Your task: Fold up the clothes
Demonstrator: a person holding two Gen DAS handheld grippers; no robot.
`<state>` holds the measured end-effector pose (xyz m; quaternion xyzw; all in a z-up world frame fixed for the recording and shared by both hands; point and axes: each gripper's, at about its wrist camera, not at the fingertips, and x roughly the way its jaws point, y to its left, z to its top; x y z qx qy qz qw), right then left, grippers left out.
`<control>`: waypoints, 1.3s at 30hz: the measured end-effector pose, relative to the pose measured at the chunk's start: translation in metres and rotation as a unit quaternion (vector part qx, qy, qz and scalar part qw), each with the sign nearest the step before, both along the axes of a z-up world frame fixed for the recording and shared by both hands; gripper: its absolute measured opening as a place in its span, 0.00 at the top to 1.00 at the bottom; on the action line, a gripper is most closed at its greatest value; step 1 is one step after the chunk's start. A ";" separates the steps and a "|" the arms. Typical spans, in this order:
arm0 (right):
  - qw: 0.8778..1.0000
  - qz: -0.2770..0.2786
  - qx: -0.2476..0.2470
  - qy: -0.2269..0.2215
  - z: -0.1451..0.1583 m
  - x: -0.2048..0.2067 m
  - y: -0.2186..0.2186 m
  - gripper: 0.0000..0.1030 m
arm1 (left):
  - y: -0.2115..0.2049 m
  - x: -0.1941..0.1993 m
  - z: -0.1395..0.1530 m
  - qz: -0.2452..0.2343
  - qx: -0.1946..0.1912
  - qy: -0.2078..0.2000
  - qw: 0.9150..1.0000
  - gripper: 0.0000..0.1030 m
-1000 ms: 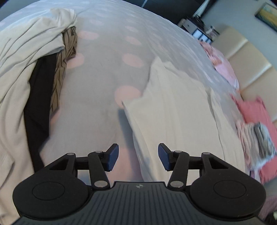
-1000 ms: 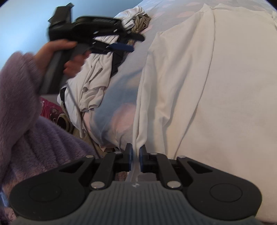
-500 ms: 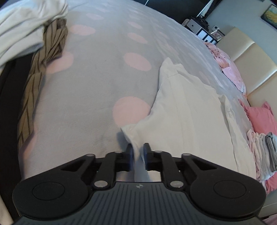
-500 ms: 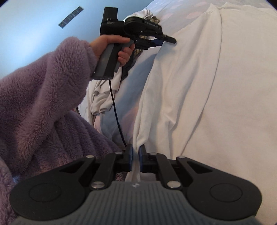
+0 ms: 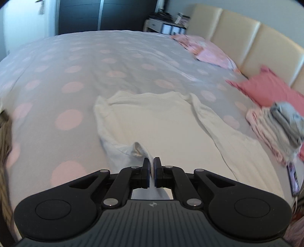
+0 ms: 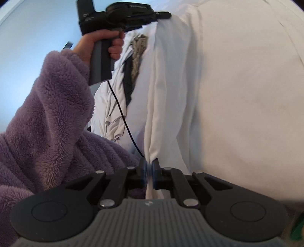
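A white shirt (image 5: 157, 121) lies spread on the dotted bedspread (image 5: 76, 62). My left gripper (image 5: 151, 167) is shut on the shirt's near corner, and the cloth rises in a ridge to the pads. My right gripper (image 6: 149, 169) is shut on another edge of the same white shirt (image 6: 237, 95), and the hem hangs taut between the two. The left gripper (image 6: 163, 15) also shows at the top of the right wrist view, held in a hand with a purple fleece sleeve (image 6: 49, 106).
A stack of folded clothes (image 5: 275, 127) lies at the right beside a pink pillow (image 5: 269, 91). A heap of unfolded clothes (image 6: 121, 79) lies at the bed's left edge. A padded headboard (image 5: 247, 38) is at the far right.
My left gripper came down on the shirt's corner, shut on it and lifted it while swinging right. My right gripper stayed shut on the shirt and rose with it.
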<state>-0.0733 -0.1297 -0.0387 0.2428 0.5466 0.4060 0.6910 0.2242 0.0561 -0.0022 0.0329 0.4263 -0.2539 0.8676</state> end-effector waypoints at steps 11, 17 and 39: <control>0.994 -0.060 -0.074 0.049 -0.030 -0.014 -0.026 0.95 | -0.076 0.001 -0.055 -0.068 0.078 0.018 0.994 0.98; 0.990 -0.067 -0.118 0.050 -0.040 -0.016 -0.032 0.95 | -0.076 -0.001 -0.057 -0.063 0.062 0.027 0.996 0.79; 0.982 -0.032 -0.188 -0.009 -0.038 -0.031 -0.055 0.60 | 0.014 -0.134 -0.017 -0.056 0.055 0.015 0.997 0.57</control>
